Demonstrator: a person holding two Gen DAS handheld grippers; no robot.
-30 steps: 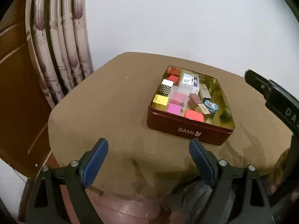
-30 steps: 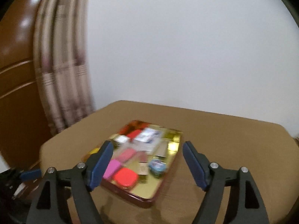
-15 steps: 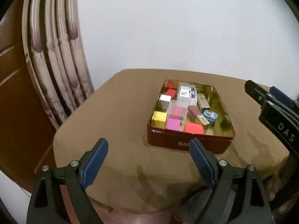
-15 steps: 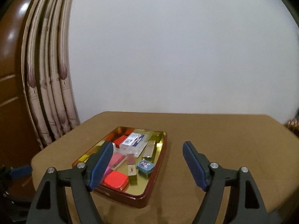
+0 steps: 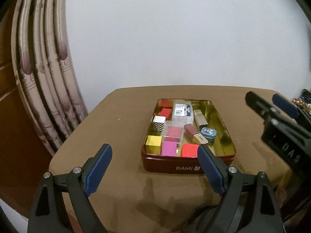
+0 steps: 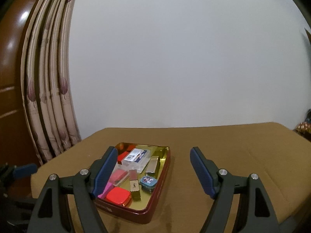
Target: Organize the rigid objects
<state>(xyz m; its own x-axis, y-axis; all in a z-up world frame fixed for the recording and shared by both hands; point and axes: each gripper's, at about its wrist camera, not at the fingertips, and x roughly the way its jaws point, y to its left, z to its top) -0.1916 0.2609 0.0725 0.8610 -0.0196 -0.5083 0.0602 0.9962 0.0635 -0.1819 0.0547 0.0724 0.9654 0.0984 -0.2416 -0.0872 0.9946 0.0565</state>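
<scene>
A dark red tin (image 5: pixel 217 168) (image 6: pixel 159 184) with a gold inside sits on the brown tablecloth. It holds several small boxes: a gold cube (image 5: pixel 153 143), a pink block (image 5: pixel 169 148), a red case (image 5: pixel 189 150) (image 6: pixel 117 195), a striped box (image 5: pixel 158 123), a blue round tin (image 5: pixel 208 133) (image 6: pixel 148 181) and a clear case (image 5: pixel 182 111) (image 6: pixel 135 156). My left gripper (image 5: pixel 154 172) hovers open in front of the tin's near wall, empty. My right gripper (image 6: pixel 151 171) is open and empty above the tin's near right side; it also shows at the right edge of the left wrist view (image 5: pixel 276 108).
The cloth-covered table (image 6: pixel 223 147) ends close below both grippers. A folded curtain (image 5: pixel 44 81) and a brown wooden panel (image 6: pixel 9 73) stand to the left, a white wall behind. Patterned items (image 6: pixel 303 128) sit past the table's right edge.
Both views have tilted and levelled, so the tin now sits squarer and nearer the centre. The right gripper has come further into the left view. Jaws stay wide apart.
</scene>
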